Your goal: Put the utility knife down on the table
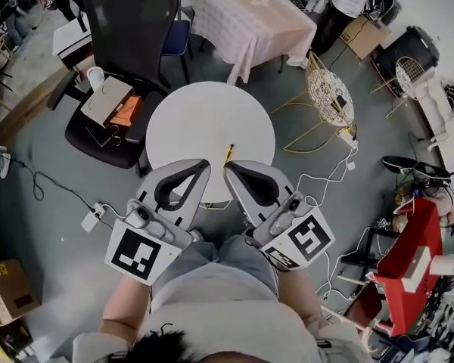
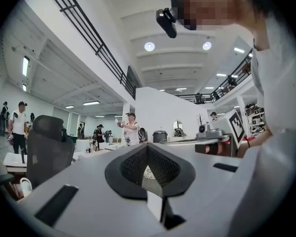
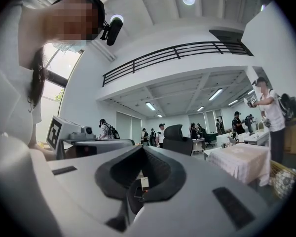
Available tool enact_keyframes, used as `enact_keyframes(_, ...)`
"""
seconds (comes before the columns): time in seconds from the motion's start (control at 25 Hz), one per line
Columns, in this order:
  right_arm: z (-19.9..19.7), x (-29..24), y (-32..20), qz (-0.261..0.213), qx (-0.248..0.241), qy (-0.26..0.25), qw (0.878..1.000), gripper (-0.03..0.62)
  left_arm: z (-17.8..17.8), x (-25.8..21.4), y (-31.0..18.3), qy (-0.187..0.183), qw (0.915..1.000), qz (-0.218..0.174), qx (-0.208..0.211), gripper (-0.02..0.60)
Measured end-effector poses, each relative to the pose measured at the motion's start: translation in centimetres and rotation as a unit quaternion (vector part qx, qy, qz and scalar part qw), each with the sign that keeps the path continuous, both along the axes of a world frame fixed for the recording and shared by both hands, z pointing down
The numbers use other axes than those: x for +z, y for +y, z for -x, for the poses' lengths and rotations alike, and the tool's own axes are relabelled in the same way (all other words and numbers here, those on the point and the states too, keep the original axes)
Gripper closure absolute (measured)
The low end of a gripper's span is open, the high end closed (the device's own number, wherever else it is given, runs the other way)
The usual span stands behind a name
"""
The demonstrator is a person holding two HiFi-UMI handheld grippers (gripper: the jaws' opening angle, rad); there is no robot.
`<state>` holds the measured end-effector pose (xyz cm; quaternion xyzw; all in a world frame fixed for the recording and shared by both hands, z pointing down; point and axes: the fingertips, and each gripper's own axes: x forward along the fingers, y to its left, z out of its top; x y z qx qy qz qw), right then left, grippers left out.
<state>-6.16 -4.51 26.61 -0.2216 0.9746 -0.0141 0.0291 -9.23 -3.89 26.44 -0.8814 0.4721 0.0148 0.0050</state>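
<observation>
The utility knife (image 1: 228, 154), slim with a yellow and black body, lies on the round white table (image 1: 204, 119) near its front edge. Nothing touches it. My left gripper (image 1: 205, 165) and right gripper (image 1: 228, 169) are held side by side close to my body, their tips over the table's near rim just short of the knife. Both are shut with nothing in them; the black-lined jaws meet at the tips and leave a teardrop hole. The left gripper view shows its gripper (image 2: 148, 146) against the room, as the right gripper view does its gripper (image 3: 142, 149). Neither view shows the knife.
A black office chair (image 1: 121, 44) holding a box and small items stands left of the table. Behind it is a cloth-covered table (image 1: 250, 13), and to the right a gold wire chair (image 1: 329, 97). A power strip (image 1: 91, 218) and cables lie on the floor. Red shelving (image 1: 412, 255) stands at right.
</observation>
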Motion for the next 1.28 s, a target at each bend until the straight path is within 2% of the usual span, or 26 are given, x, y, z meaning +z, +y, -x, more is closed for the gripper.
enact_keyframes(0.36,-1.6,-1.0,2.3,-0.024,-0.01,0.002,1.0,0.586,-1.6,-1.1,1.8,0.0,0.9997,-0.023,-0.007,0.572)
enact_keyframes(0.96,-4.5,-1.5,5.4,-0.024,-0.025,0.007,0.999,0.586,-4.2,-1.4,4.7,0.006,0.9992,-0.021,-0.034,0.572)
enact_keyframes(1.28,-4.8,-2.0,7.2,-0.029,-0.03,0.004,0.999,0.586,-4.7,-1.8,6.6,0.0,0.9991,-0.024,-0.036,0.572)
